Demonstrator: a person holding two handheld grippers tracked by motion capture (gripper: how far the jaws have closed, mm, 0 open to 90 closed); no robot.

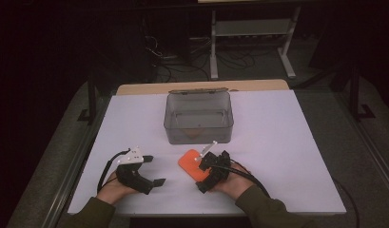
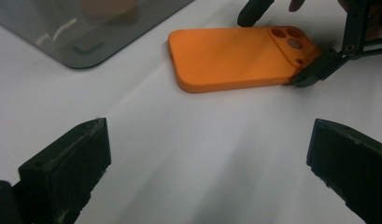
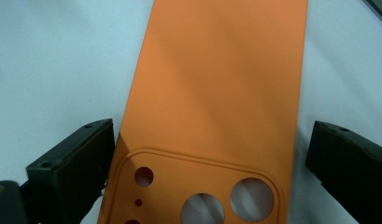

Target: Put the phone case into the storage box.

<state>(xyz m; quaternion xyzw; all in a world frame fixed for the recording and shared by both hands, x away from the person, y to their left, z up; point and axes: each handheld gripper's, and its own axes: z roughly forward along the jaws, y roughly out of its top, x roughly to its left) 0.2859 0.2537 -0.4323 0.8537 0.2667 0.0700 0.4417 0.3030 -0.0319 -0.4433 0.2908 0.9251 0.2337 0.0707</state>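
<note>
So on the left of the high view, the left gripper sits on the white table, held in the person's left hand, with its jaws spread wide and nothing between them. In its own view the two black jaws stand far apart over bare table, pointing toward the case. A black cable loops off its back.

Middle of the table, just right of that, is the orange case, a phone case lying flat with the back up and the camera cutouts showing. In the left gripper view it sits ahead, beyond the jaws, with the cutout end facing the right gripper.

Behind it, further up the table, there's a clear grey bin, near the case but not touching it. Something small and brownish lies in its bottom, can't tell what.

On the right, the right gripper is held in the right hand and is down at the case's cutout end. In its own view the jaws are released and sit either side of the case, the left jaw right up against the edge, the right one with a small gap. So it's straddling the case, not clamped on it.
</note>
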